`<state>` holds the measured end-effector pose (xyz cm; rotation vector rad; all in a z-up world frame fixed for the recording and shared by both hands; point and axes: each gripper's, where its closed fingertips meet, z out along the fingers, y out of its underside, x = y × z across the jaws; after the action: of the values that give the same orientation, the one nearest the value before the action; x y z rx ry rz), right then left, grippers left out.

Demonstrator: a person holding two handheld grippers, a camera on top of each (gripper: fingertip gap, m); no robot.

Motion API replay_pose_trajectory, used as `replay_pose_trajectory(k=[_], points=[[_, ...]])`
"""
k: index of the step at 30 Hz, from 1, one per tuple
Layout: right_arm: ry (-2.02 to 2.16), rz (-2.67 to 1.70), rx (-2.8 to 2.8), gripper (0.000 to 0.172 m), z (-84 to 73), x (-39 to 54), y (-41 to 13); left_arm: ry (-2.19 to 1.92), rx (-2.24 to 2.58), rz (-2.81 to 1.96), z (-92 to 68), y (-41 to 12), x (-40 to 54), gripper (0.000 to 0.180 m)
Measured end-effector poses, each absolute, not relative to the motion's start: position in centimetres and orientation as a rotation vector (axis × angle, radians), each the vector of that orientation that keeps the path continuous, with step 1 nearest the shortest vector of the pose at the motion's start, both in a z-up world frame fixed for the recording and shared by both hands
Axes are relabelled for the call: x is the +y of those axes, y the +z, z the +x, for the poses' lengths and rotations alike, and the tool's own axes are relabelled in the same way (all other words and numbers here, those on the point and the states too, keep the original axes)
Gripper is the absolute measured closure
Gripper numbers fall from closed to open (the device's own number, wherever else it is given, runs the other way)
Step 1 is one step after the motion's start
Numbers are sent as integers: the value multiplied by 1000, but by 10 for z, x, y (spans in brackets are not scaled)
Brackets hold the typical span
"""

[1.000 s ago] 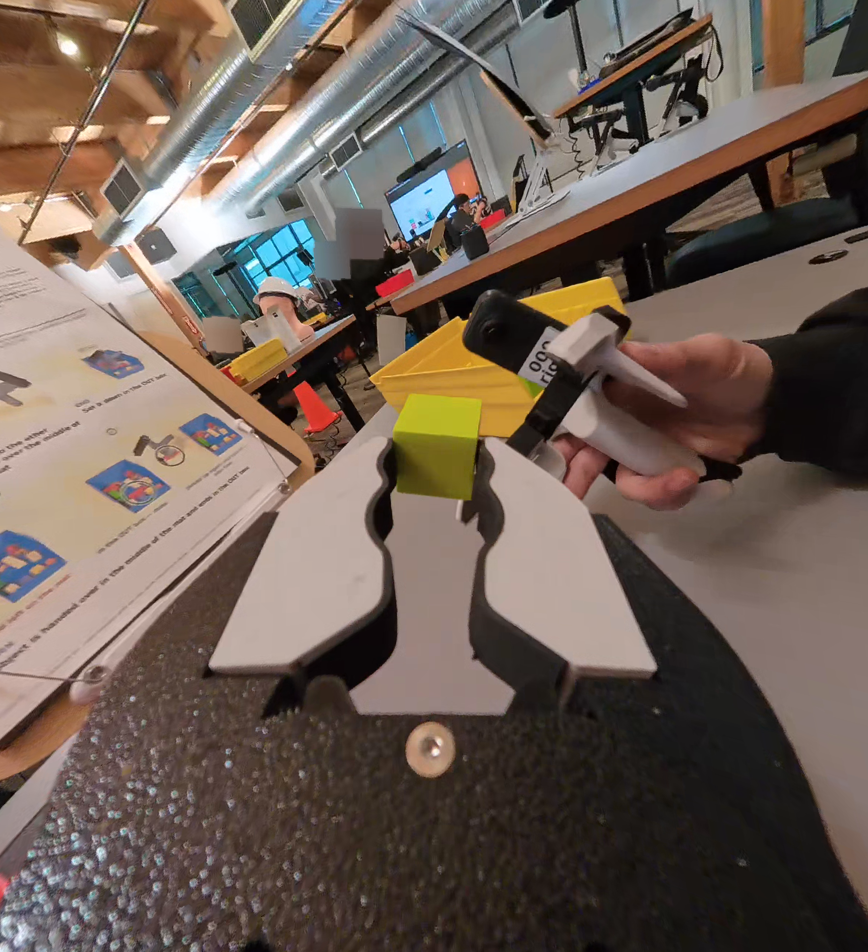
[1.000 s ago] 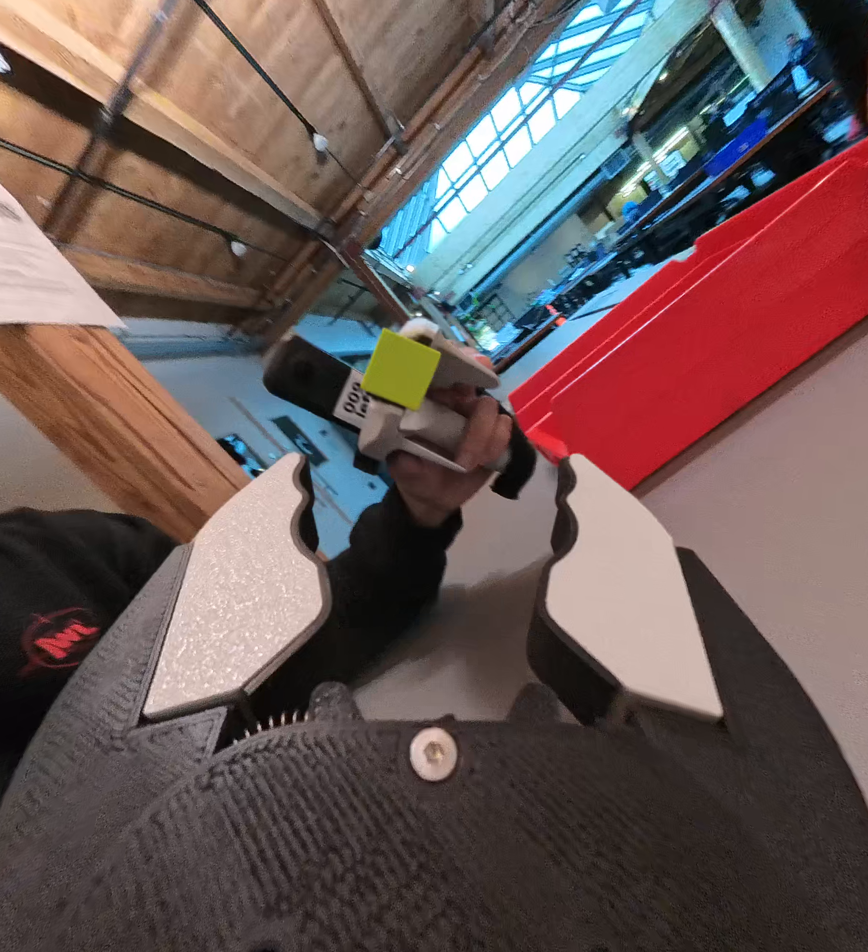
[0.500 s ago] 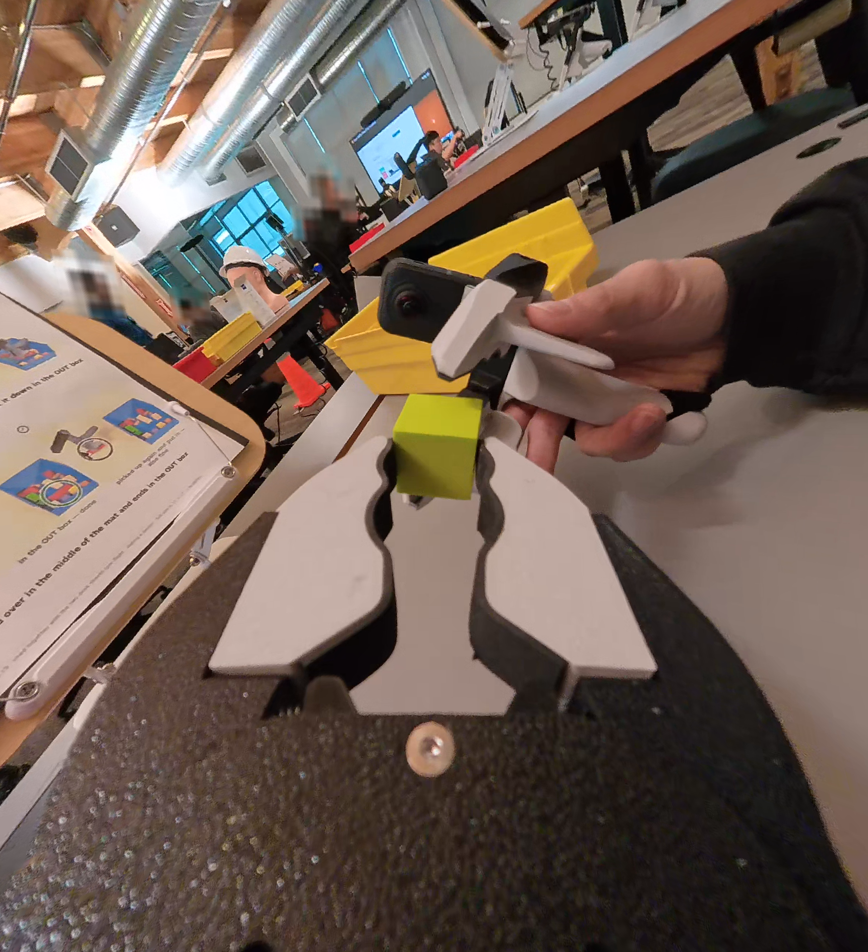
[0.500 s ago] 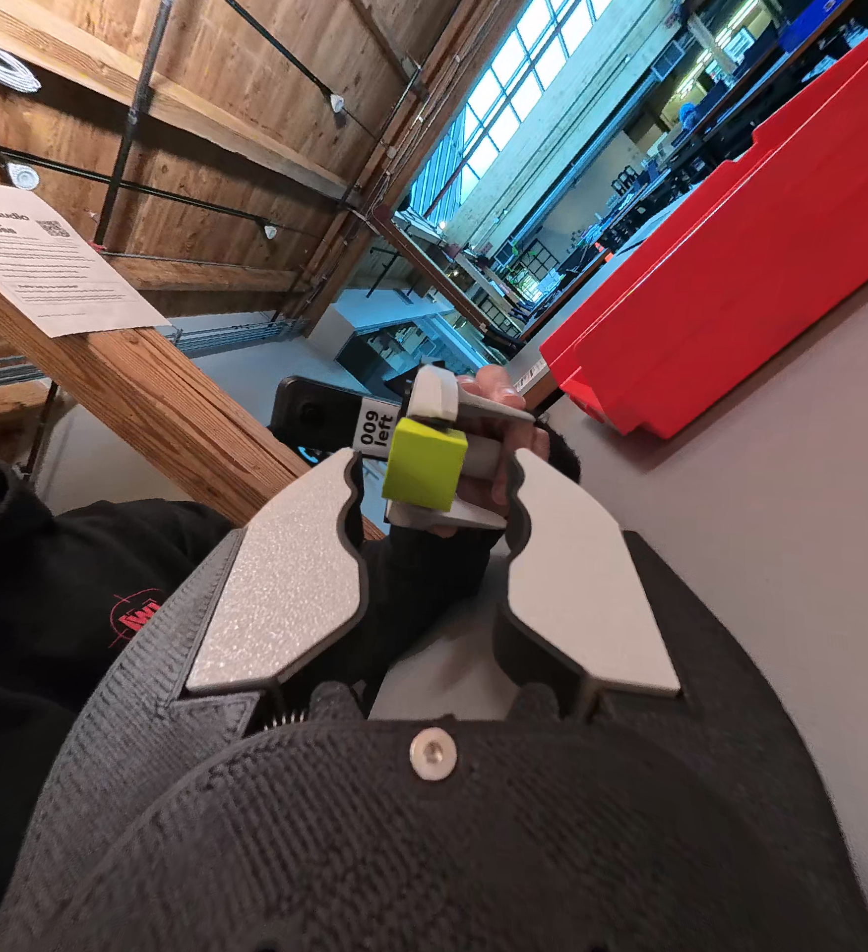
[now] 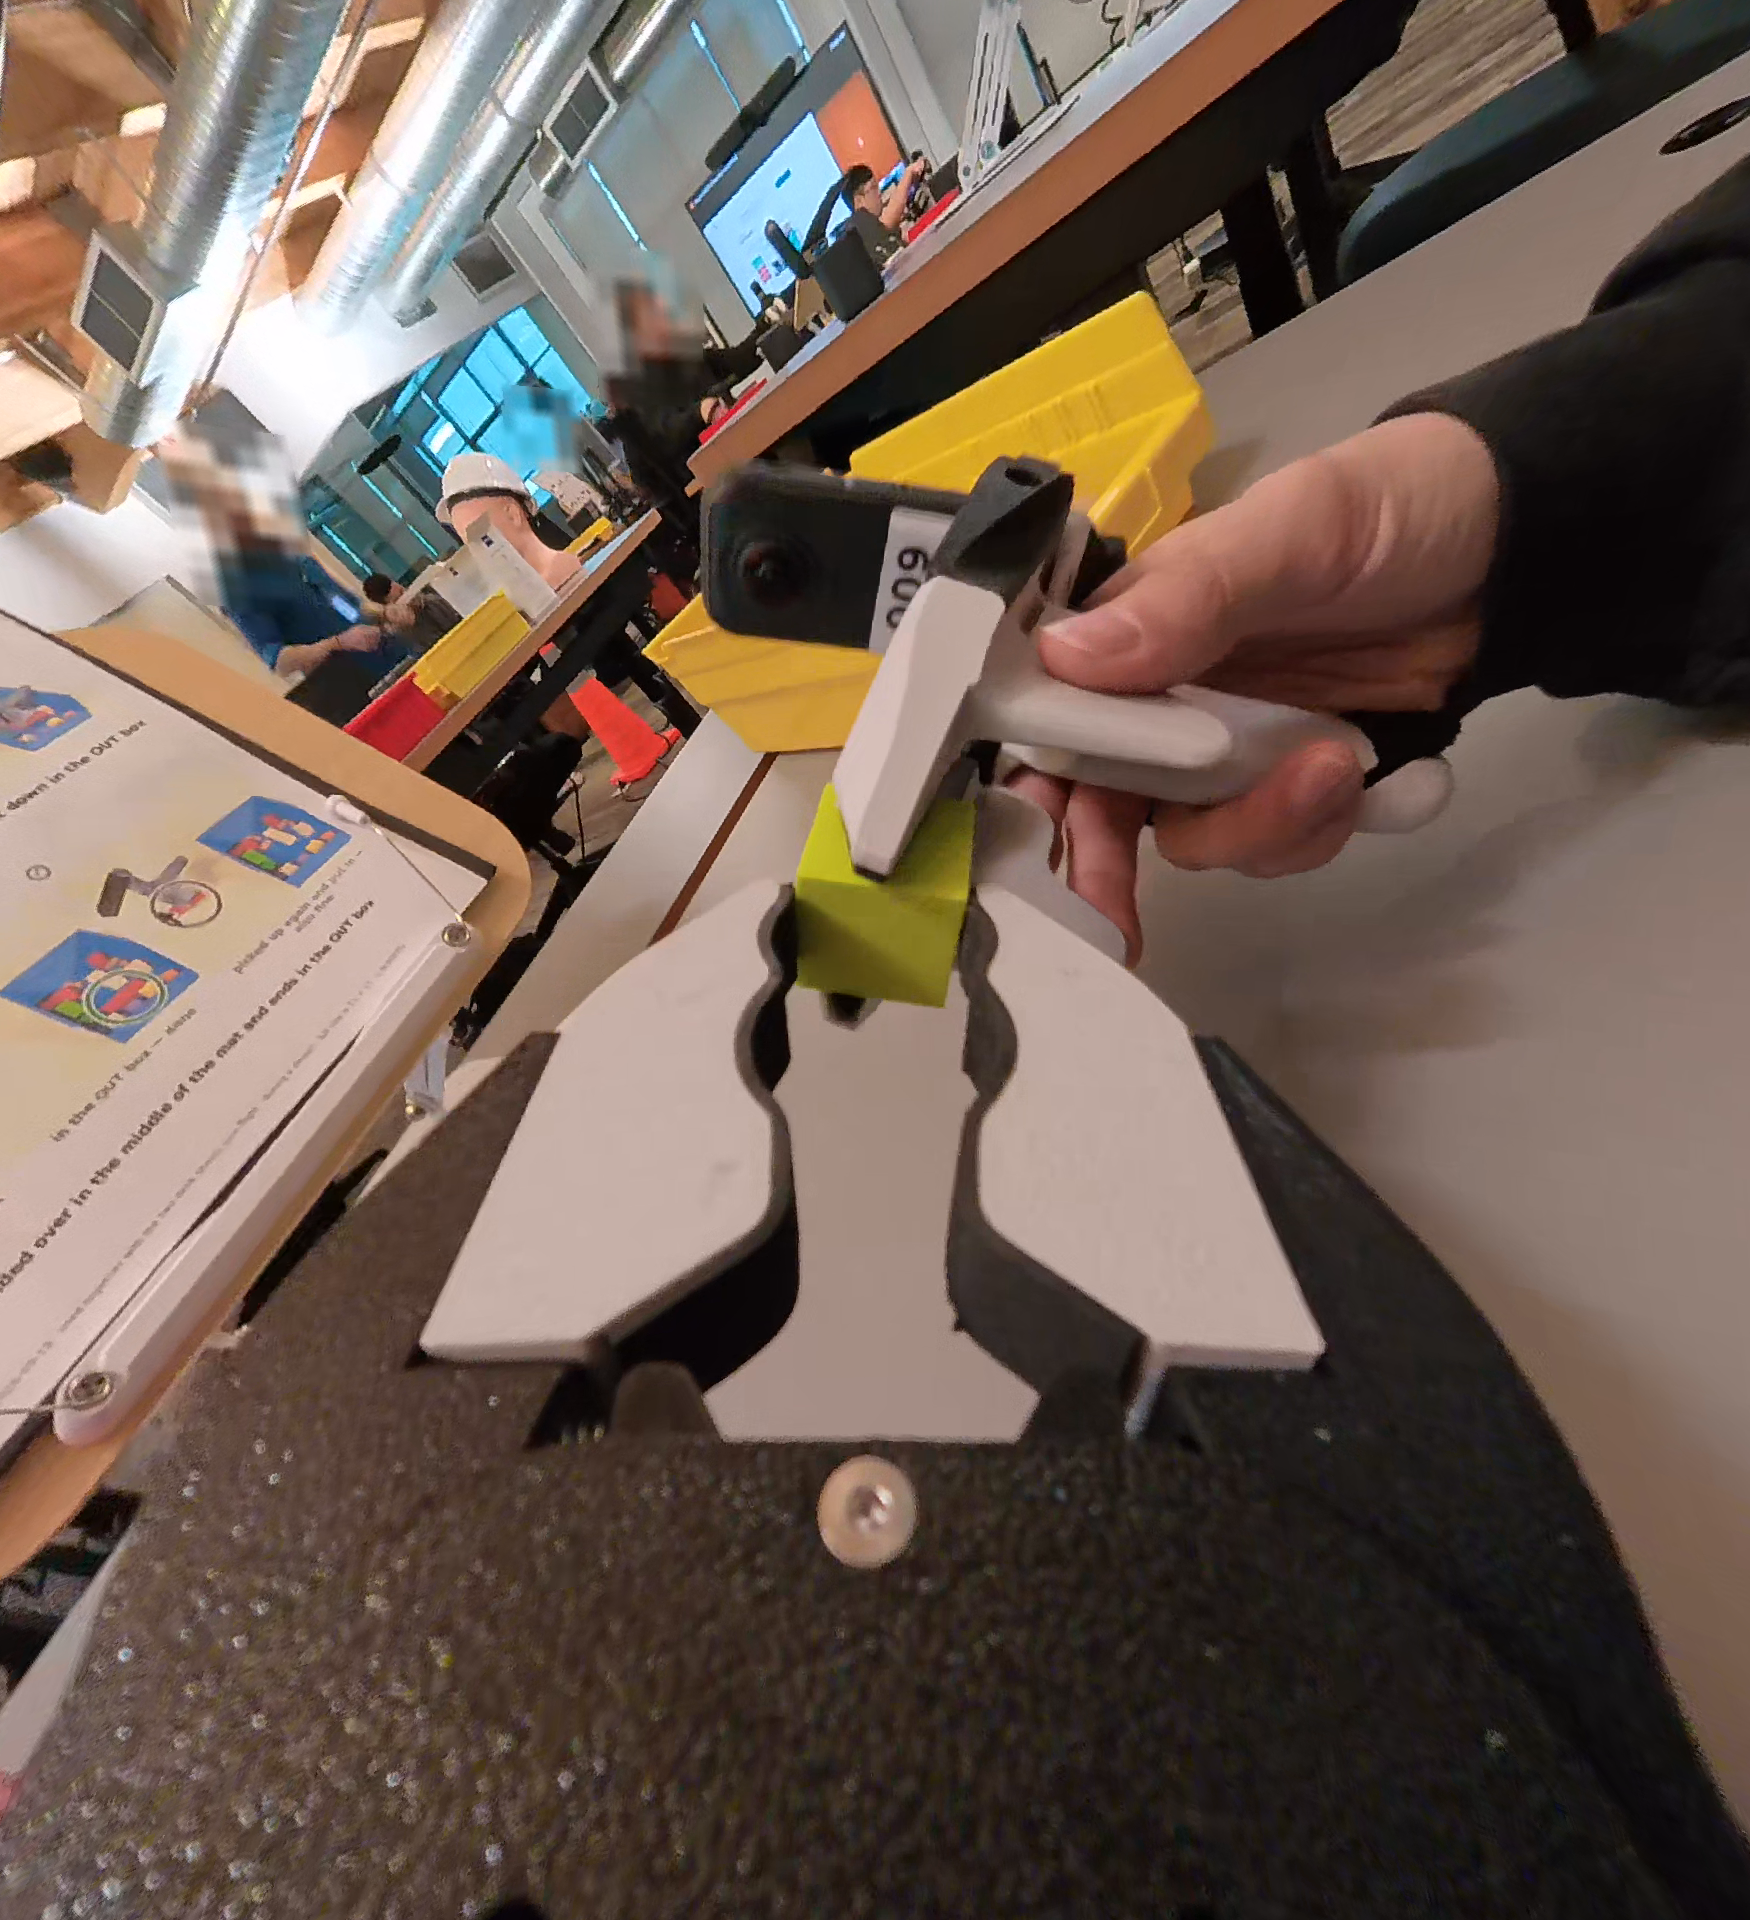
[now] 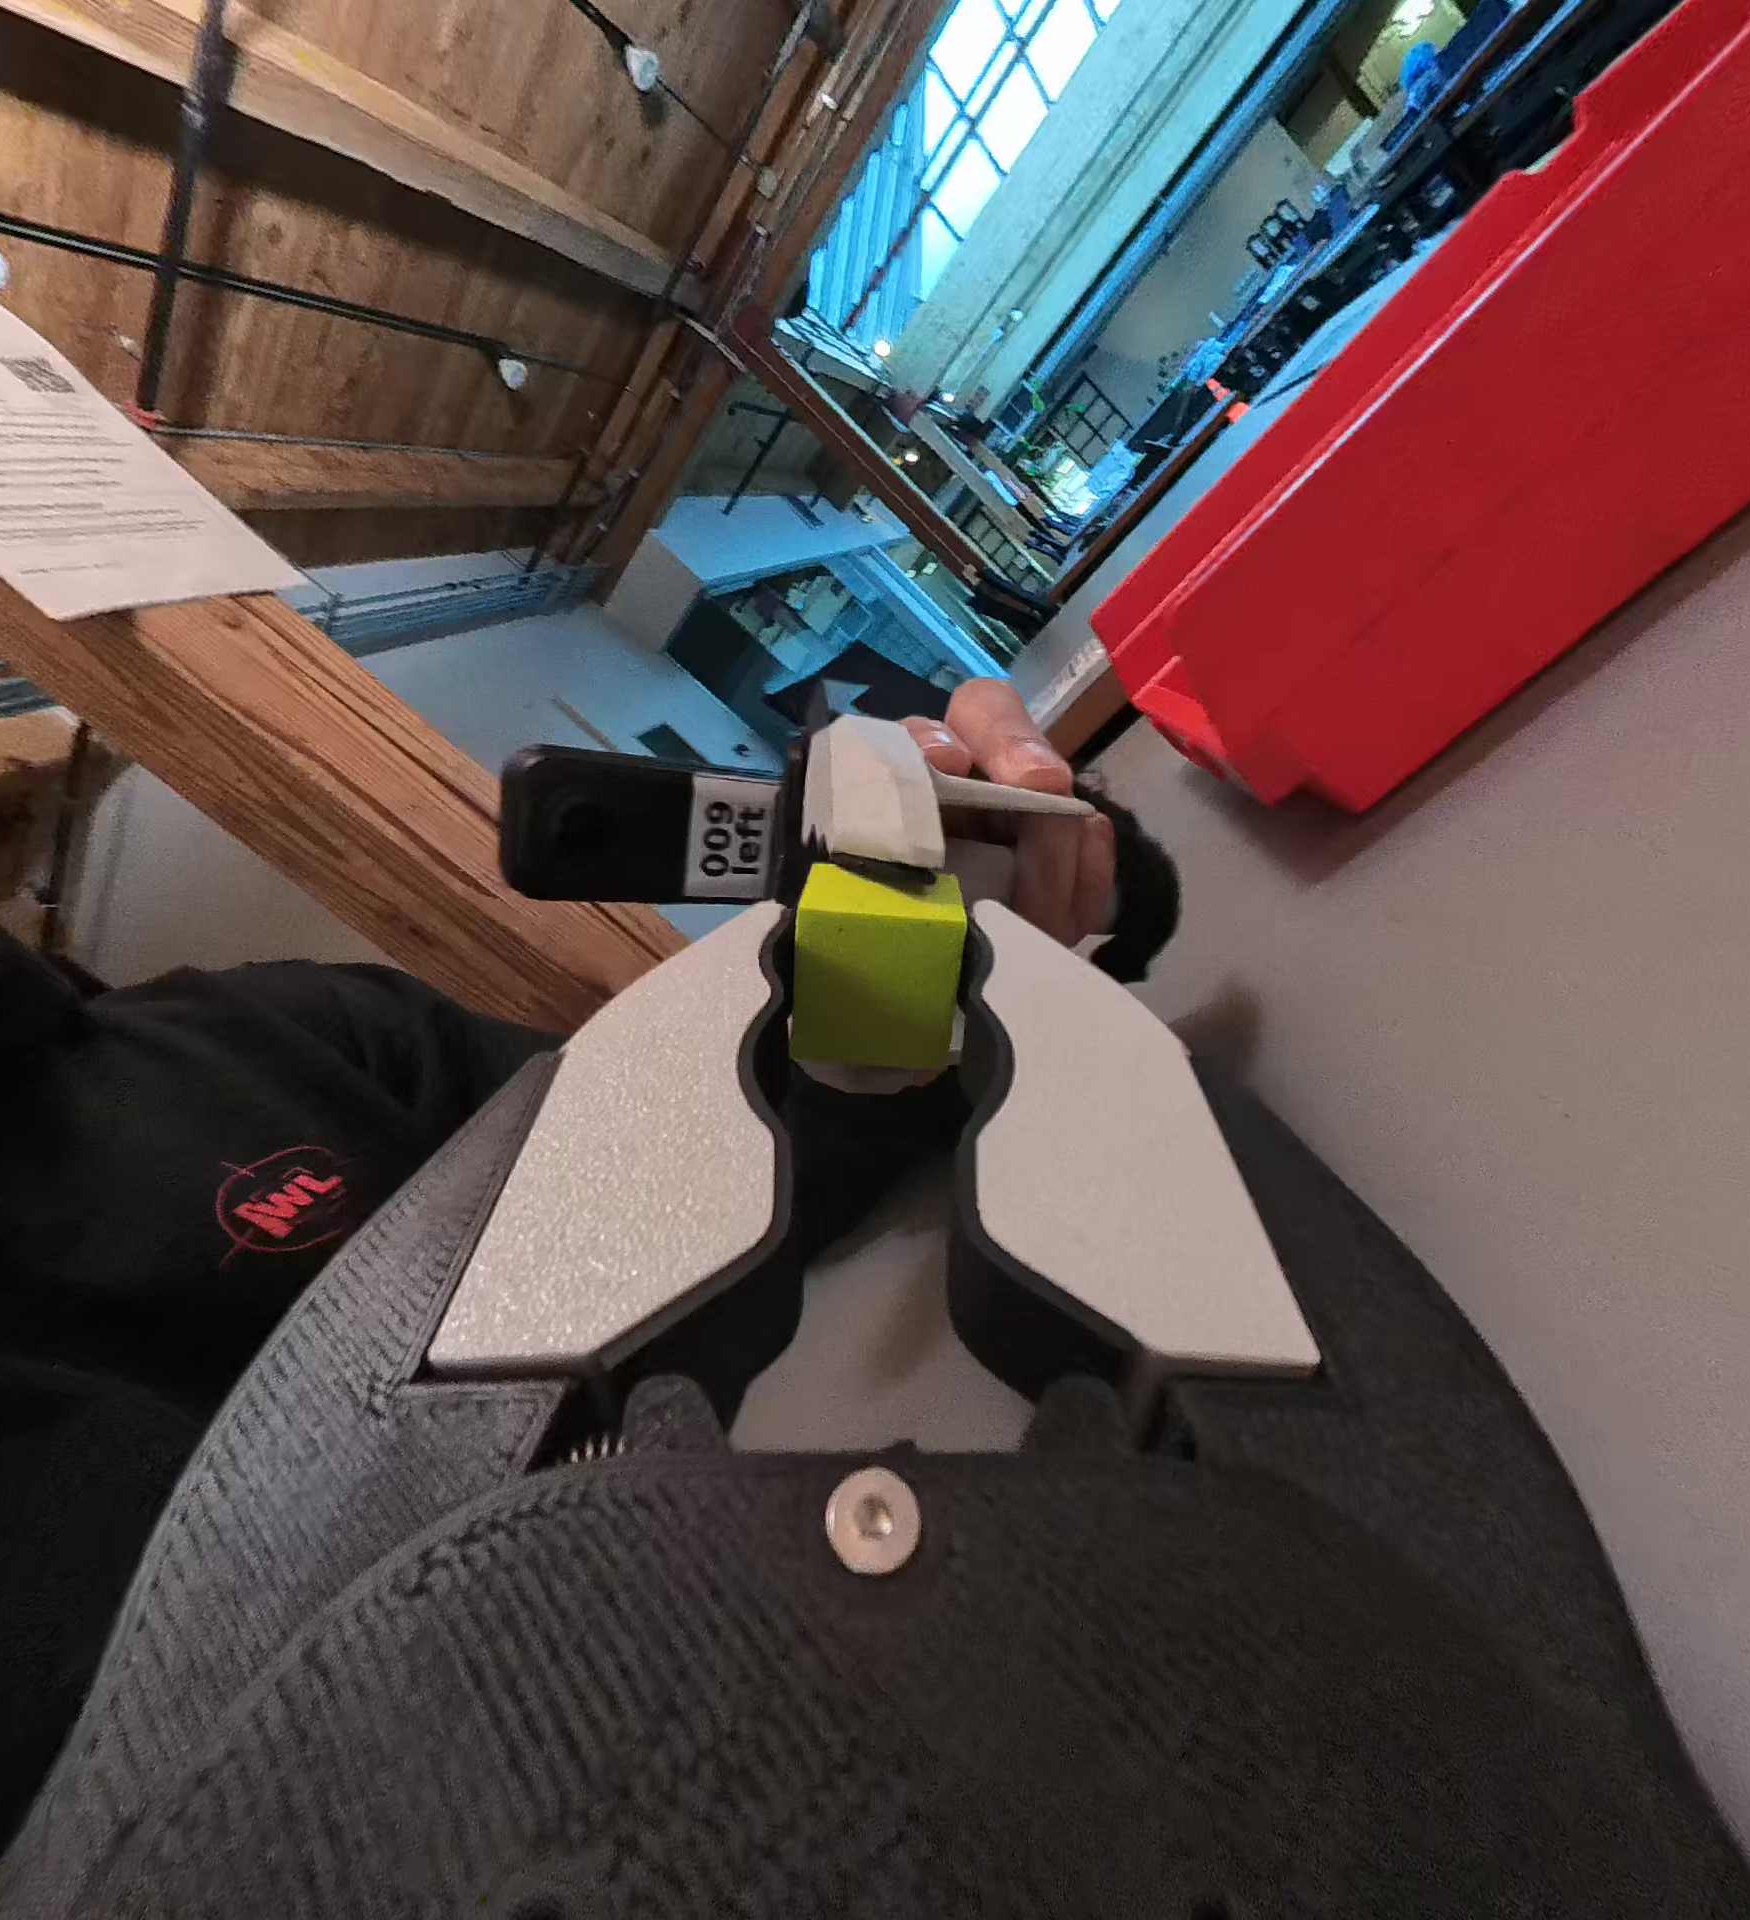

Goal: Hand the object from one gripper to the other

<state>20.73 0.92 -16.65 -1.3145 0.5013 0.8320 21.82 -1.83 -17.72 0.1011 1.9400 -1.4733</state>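
So both grippers are on the cube (image 5: 876, 925) at once here. It's a lime-green block, up in the air above the grey table (image 5: 1473, 1091), not resting on anything.

From the left wrist view, the left gripper (image 5: 876, 935) has its two grey fingers (image 5: 663, 1122) closed in on the cube's sides, pads tight against it at the very tips. The right gripper (image 5: 886, 821) comes in from the far side, held by a hand (image 5: 1266, 644) in a black sleeve. One of its fingers lies flat across the top of the cube, and a bit of the other pokes out underneath, so it's pinching top and bottom while the left one pinches the sides. Crosswise grip, basically.

The right wrist view backs that up: the right gripper's (image 6: 876, 977) own fingertips (image 6: 642, 1143) sit snug on both sides of the cube (image 6: 876, 987), no daylight between pad and block. The left gripper (image 6: 876, 935) shows behind it with one pale finger on the cube's upper face and another peeking out below.

Background stuff: a yellow bin (image 5: 1058, 416) sits on the table behind the right gripper, a red bin (image 6: 1473, 468) shows in the right view, and an instruction sheet on a wooden board (image 5: 123, 987) stands off to the left side. A wooden beam (image 6: 279, 727) crosses behind the left gripper.
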Motion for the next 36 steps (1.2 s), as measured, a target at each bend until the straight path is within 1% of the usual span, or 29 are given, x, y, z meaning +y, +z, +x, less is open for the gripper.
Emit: replay_pose_trajectory(k=[1, 3, 5, 7, 9, 11, 12, 14, 16, 19, 26, 36], points=[[796, -1336, 510, 142, 209, 9, -167, -1477, 1939, 79, 219, -177, -18, 150], [704, -1339, 508, 143, 215, 5, -162, -1507, 1906, 40, 221, -173, -18, 138], [576, -1261, 501, 143, 226, -13, -142, -1514, 1881, -3, 224, -170, -14, 135], [315, -1194, 518, 143, 245, -47, -120, -1510, 1882, -48, 229, -171, -10, 135], [-68, -1197, 591, 143, 265, -98, -105, -1504, 1870, -75, 233, -170, -7, 137], [-498, -1229, 790, 143, 287, -171, -103, -1497, 1871, -79, 234, -171, -6, 139], [-666, -1233, 917, 143, 294, -212, -108, -1492, 1874, -80, 234, -172, -6, 140], [-853, -1207, 1168, 143, 299, -284, -127, -1475, 1877, -81, 235, -173, -6, 142], [-883, -1161, 1340, 143, 299, -331, -149, -1458, 1883, -78, 236, -175, -6, 144], [-916, -1145, 1485, 143, 298, -366, -175, -1437, 1891, -77, 237, -178, -5, 146], [-1139, -1456, 1592, 142, 304, -376, -205, -1443, 1900, -80, 237, -178, -4, 149], [-1152, -1580, 1591, 142, 311, -372, -222, -1444, 1922, -99, 238, -179, -3, 151]])
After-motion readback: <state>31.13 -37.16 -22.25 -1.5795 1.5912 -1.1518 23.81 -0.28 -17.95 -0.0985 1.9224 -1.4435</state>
